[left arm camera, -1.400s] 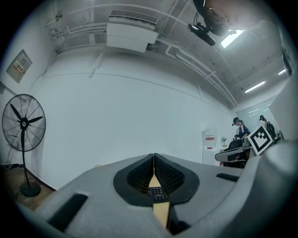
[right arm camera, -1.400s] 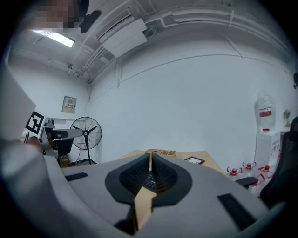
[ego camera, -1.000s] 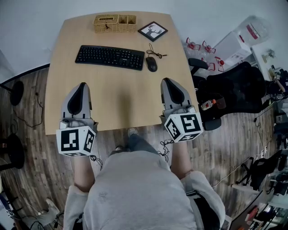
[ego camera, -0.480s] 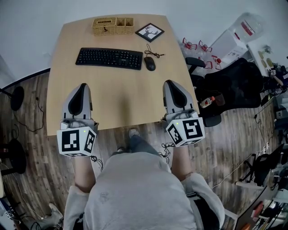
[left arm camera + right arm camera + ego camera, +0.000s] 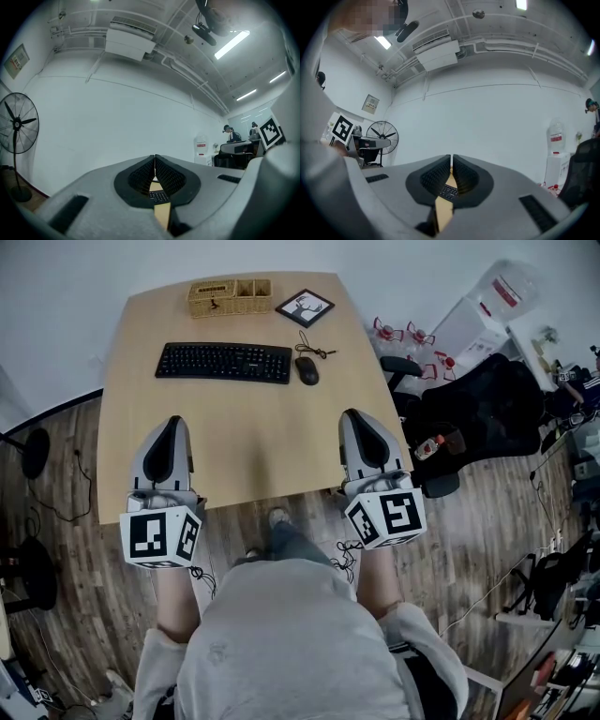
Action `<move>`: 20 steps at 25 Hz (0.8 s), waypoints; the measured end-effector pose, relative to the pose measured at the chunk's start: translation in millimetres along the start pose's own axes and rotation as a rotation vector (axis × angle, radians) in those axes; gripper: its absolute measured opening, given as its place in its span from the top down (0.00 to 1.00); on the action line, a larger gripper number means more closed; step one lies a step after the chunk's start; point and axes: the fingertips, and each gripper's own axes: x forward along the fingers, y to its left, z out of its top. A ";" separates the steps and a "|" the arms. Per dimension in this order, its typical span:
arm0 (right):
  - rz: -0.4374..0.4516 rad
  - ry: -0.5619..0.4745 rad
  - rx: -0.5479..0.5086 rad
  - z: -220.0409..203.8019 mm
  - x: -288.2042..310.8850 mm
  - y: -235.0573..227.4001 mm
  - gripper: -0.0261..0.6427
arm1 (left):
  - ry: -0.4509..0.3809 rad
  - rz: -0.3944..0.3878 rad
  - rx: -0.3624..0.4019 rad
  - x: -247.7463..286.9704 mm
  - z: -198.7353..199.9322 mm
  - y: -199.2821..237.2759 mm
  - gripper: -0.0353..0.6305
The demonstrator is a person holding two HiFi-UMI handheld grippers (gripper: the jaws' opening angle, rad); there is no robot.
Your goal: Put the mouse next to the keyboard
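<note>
Wooden table (image 5: 246, 451): mouse (image 5: 307, 370) right of keyboard (image 5: 224, 362), long axis front-to-back; left tongs (image 5: 172, 418), right tongs (image 5: 353, 413) pressed together.

The head view looks steeply down from above the person and takes in the whole desk (image 5: 234, 456) from well off, far edge at the top; the left gripper view sits close behind the left gripper (image 5: 155, 158), facing level toward a white wall (image 5: 117, 117); the right gripper view does likewise behind the right gripper (image 5: 451, 158); all three share the desk and keyboard (image 5: 225, 362), a mere sliver below the jaws in both gripper views.
</note>
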 end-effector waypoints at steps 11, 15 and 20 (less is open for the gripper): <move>-0.015 -0.008 0.005 3.9 -13.6 2.6 0.93 | -0.002 0.006 -0.006 -13.1 2.4 -4.0 0.93; -0.018 -0.009 0.009 3.7 -16.8 2.6 0.93 | -0.001 0.002 -0.006 -15.3 1.3 -6.6 0.93; -0.014 -0.012 0.012 2.8 -22.8 3.9 0.93 | -0.001 -0.001 -0.005 -20.4 0.0 -11.0 0.93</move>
